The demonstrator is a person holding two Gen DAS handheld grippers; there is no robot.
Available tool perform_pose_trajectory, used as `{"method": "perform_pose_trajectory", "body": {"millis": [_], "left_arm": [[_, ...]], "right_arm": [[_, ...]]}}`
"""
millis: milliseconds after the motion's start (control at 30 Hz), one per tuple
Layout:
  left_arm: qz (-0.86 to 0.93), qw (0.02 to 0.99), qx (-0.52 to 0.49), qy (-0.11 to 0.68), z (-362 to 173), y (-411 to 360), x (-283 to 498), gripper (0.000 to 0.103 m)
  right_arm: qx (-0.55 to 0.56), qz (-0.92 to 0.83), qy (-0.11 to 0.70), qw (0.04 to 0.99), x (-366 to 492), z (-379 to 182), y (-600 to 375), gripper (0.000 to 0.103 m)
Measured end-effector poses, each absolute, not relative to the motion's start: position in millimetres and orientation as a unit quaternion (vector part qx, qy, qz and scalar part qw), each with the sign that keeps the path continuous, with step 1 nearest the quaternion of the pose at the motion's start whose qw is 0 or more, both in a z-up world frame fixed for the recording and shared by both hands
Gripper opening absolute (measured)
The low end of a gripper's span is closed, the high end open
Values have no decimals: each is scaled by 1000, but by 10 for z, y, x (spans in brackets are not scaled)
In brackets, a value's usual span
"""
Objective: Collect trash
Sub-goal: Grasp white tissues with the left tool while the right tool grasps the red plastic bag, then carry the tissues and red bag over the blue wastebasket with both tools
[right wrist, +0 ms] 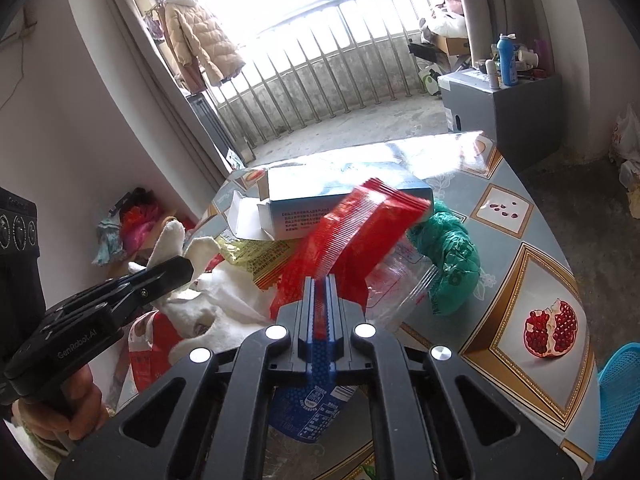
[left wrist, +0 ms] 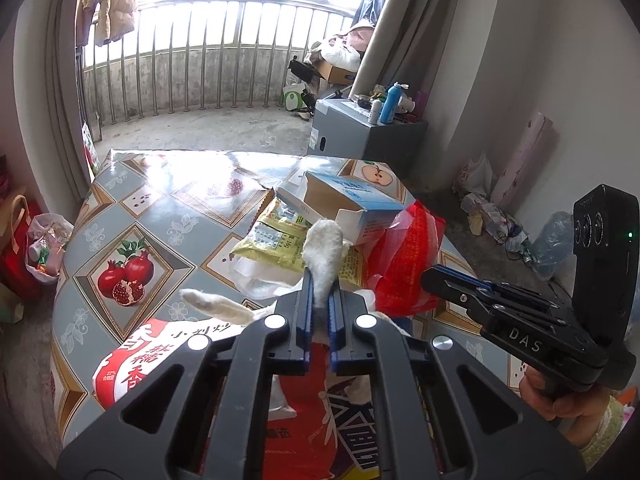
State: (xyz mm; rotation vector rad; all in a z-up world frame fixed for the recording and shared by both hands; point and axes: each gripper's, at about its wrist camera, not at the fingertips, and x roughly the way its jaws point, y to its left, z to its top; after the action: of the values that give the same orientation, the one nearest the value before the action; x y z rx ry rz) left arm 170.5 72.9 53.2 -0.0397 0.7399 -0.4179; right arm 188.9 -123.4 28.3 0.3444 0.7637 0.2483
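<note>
My left gripper [left wrist: 320,280] is shut on a white fuzzy cloth [left wrist: 326,248] that sticks up above the trash pile on the fruit-patterned table [left wrist: 132,216]. My right gripper [right wrist: 321,280] is shut on the edge of a red plastic wrapper [right wrist: 360,224], which stands tilted up over the pile. Each gripper shows in the other view: the right one [left wrist: 432,278] beside the red wrapper [left wrist: 408,256], the left one [right wrist: 184,268] on the cloth [right wrist: 168,240]. In the pile lie a blue-and-white carton [left wrist: 352,196], a yellow packet [left wrist: 276,240], a red-and-white snack bag [left wrist: 132,364], a green bag [right wrist: 448,256] and a clear zip bag [right wrist: 396,284].
A grey cabinet [left wrist: 360,136] with bottles stands behind the table near the balcony railing. A filled plastic bag [left wrist: 44,248] sits on the floor at the left. A blue mesh basket [right wrist: 620,392] is at the table's right edge. Litter lies along the right wall.
</note>
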Motion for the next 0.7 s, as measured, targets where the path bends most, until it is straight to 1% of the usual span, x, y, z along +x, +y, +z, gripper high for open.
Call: {"method": "perform_pose_trajectory", "body": {"millis": [400, 700], "left_arm": [[-206, 931, -18, 300, 930, 758, 1409, 4], [-232, 938, -28, 254, 1296, 664, 1271, 4]], "right_arm": [[167, 118, 322, 924, 1560, 584, -1360, 4], [175, 86, 276, 941, 1238, 828, -1688, 3]]}}
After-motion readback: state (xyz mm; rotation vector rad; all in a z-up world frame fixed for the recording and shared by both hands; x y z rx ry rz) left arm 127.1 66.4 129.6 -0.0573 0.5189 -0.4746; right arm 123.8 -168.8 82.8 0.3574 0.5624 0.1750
